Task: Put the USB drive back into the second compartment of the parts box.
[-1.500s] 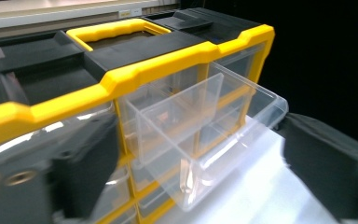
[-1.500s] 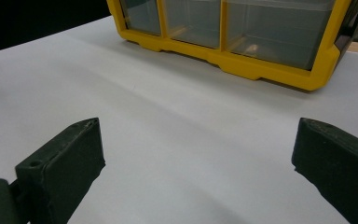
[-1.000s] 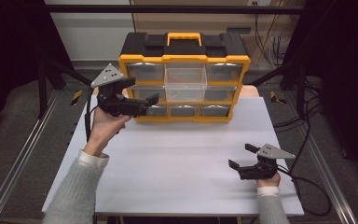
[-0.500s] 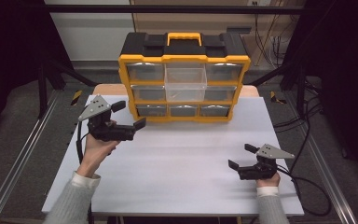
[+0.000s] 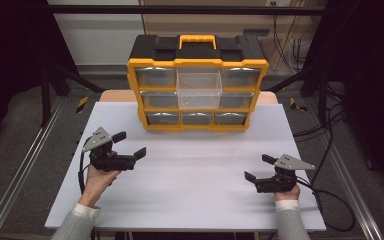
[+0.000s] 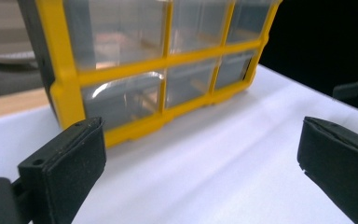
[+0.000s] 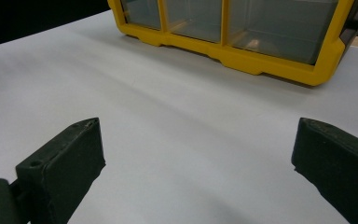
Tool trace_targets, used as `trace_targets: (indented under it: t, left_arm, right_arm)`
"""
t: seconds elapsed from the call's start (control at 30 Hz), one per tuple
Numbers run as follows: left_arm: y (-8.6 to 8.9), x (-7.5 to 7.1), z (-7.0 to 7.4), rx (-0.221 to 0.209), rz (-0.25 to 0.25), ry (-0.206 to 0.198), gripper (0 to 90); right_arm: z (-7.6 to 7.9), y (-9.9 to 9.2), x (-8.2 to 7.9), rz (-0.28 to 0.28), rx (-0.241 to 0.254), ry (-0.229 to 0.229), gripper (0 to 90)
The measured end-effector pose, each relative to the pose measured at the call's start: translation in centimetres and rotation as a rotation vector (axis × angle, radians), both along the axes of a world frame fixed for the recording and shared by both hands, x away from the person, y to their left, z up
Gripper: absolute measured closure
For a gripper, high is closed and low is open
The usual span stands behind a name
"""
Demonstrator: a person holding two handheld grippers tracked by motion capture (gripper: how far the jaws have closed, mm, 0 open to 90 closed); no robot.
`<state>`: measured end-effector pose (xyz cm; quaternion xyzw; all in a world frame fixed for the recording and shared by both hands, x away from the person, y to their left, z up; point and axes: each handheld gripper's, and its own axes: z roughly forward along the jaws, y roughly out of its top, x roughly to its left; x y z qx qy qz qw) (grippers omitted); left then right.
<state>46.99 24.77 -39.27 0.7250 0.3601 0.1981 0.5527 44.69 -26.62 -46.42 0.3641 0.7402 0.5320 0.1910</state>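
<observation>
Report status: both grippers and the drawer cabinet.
Left gripper open, empty. Right gripper open, empty. Yellow-and-black plastic drawer cabinet upright, middle clear drawer pulled out. Nothing between.

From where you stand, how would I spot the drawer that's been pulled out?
Find the yellow and black organizer standing at the far edge of the white table. Its front is a grid of clear drawers. The pulled-out drawer sits in the middle column under the yellow handle; it alone juts forward, while its neighbours sit flush.
</observation>
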Motion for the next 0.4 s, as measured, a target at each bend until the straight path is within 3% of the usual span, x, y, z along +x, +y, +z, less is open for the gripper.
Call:
trace_targets:
  t: [0.23,0.4]
  left_arm:
    - [1.3,-0.7,-2.5,0.010,0.025,0.031,1.2]
    - [2.1,-1.3,-3.6,0.025,0.054,0.029,1.2]
  right_arm:
    - [-0.1,0.1,0.0,0.002,-0.002,0.005,2.7]
    - [-0.1,0.0,0.0,0.002,-0.001,0.006,2.7]
